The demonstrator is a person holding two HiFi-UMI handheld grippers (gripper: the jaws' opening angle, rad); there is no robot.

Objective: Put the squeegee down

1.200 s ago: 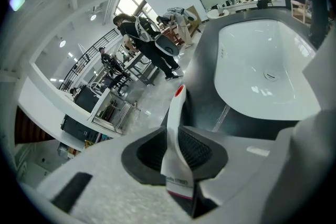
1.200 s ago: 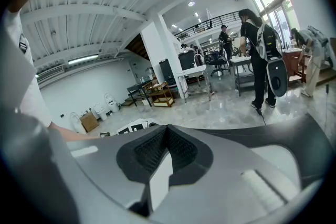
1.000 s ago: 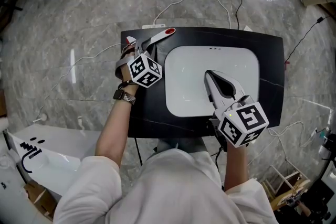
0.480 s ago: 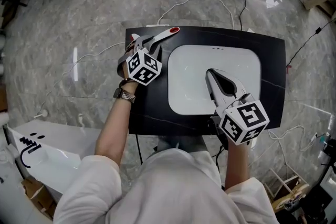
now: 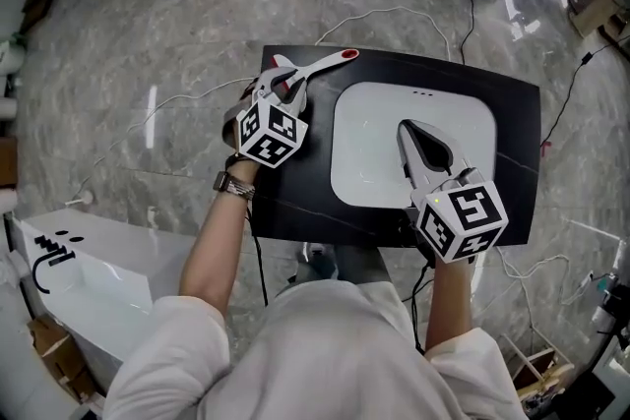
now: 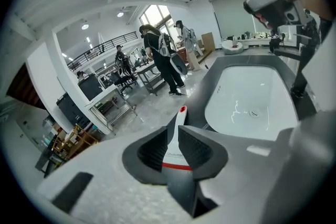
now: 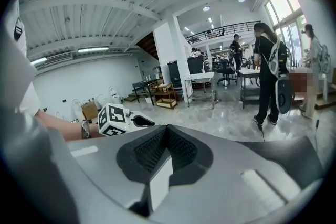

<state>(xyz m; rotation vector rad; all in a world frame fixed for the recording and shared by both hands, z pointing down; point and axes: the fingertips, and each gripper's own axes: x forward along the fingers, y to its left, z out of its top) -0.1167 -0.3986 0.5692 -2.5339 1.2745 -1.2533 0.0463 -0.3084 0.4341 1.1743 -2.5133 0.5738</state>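
The squeegee [image 5: 323, 62] has a white handle with a red end and lies on the black counter [image 5: 295, 202], left of the white basin [image 5: 374, 182]. My left gripper [image 5: 285, 82] hovers just above its near end. Its jaws have just been closing partway and stand open. In the left gripper view the squeegee handle [image 6: 177, 123] shows through the gap of that gripper [image 6: 173, 152], and the pads do not press on it. My right gripper [image 5: 411, 135] hangs over the basin, shut and empty, its jaws [image 7: 167, 139] closed together.
White cables [image 5: 384, 15] run across the marble floor behind the counter. A white fixture [image 5: 69, 280] stands at the lower left. Several people [image 6: 163, 60] stand by tables and shelves further back. The left gripper's marker cube [image 7: 114, 119] shows in the right gripper view.
My left gripper has lifted and drawn back from the squeegee, which stays where it lay on the counter. The right gripper has barely shifted over the basin.
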